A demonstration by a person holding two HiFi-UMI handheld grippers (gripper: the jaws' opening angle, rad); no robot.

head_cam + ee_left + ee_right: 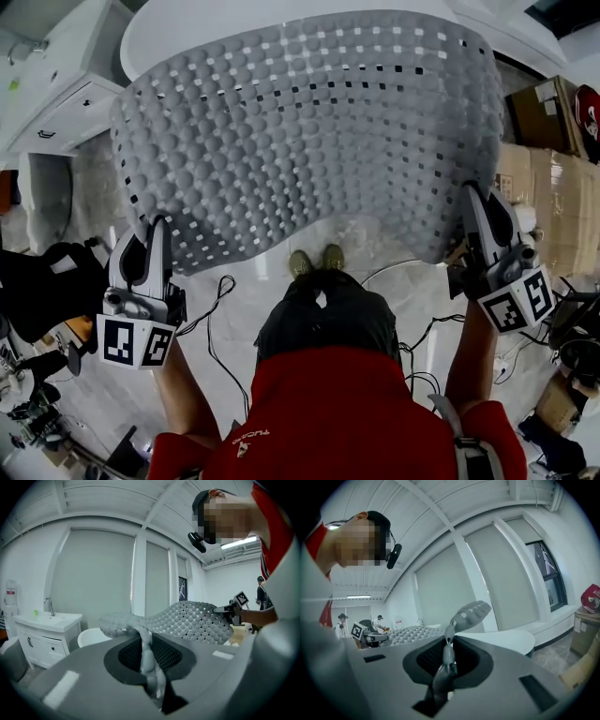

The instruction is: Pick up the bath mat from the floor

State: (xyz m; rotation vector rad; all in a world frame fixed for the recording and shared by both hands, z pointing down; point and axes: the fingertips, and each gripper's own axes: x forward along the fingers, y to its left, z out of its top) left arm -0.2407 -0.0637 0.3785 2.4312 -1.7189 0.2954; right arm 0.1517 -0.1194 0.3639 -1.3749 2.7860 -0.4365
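Our left gripper (155, 230) has its jaws pinched on the left edge of the bath mat (309, 131), and the left gripper view shows a fold of grey rubber squeezed between them. The mat is off the floor, spread between our two hands with its studded face toward us and sagging a little in the middle. Our right gripper (475, 202) pinches the right edge the same way.

To do this lift well, we judge that both hands should travel together and level, so that neither narrow bite slips and the sheet does not twist.

Around us are a white vanity cabinet (66, 112) at the left, a white bathtub (187, 23) beyond the mat, black cables (220, 309) on the floor by our shoes (316, 261), and cardboard boxes (553, 202) at the right. The cables underfoot and the tub rim look the likeliest snags.
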